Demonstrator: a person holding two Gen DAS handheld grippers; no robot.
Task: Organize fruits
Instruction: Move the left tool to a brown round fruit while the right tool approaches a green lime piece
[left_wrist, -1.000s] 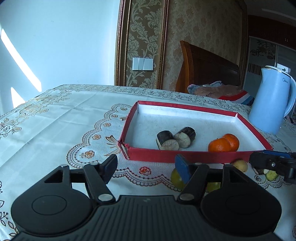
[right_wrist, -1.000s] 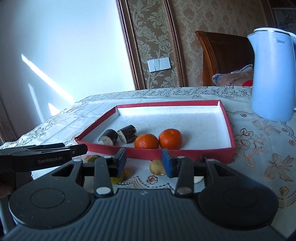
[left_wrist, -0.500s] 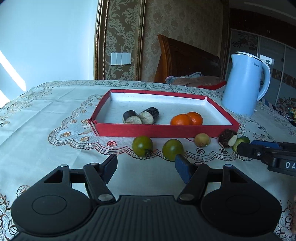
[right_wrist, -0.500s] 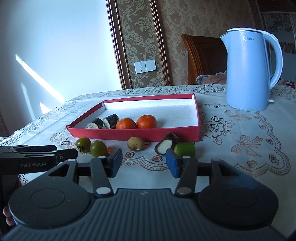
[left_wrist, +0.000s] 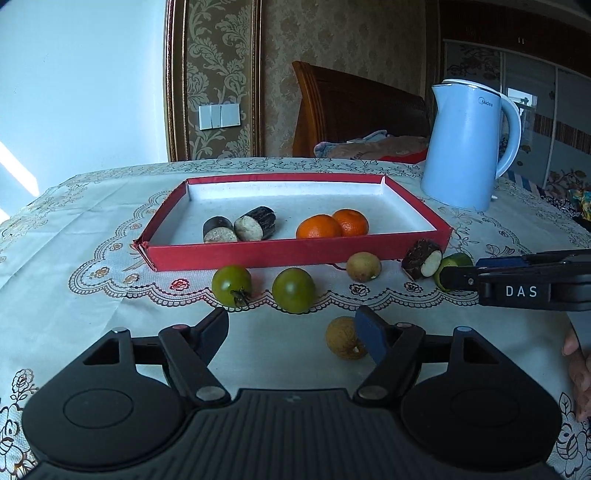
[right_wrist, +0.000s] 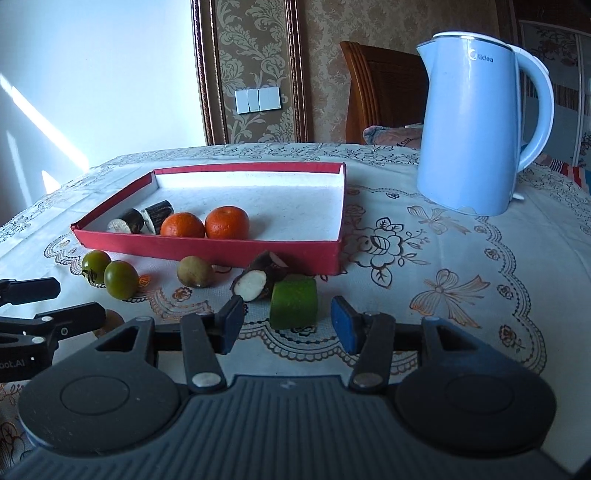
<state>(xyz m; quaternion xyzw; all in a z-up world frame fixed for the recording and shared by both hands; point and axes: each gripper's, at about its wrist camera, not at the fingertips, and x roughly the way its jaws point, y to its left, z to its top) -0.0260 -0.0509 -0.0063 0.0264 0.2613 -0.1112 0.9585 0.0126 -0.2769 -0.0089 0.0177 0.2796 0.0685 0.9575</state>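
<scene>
Before you: counter (left_wrist: 92, 240) under cream lace-patterned cloth, matt, faintly creased. Red tray (left_wrist: 295, 254) looks like cardboard, matt red walls, white papery floor, left corner frayed. Two oranges (right_wrist: 205, 224) dimpled, slight sheen. Green tomatoes (left_wrist: 264, 286) smooth, glossy. Brown round fruit (left_wrist: 343, 338) dull, rough. Pale-blue kettle (right_wrist: 469, 122) smooth glossy plastic. Your left tongs (left_wrist: 291, 332): matt black plastic, ribbed body, metal pivots. Headboard (left_wrist: 354, 107) polished wood.

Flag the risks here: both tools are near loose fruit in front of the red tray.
1. The left tool is opening, and its blue pad sits right beside the brown fruit; a nudge could roll it.
2. The green chunk lies against the dark cut piece, so the right tool may bump both.
3. The two tools stand close and could collide.
</scene>
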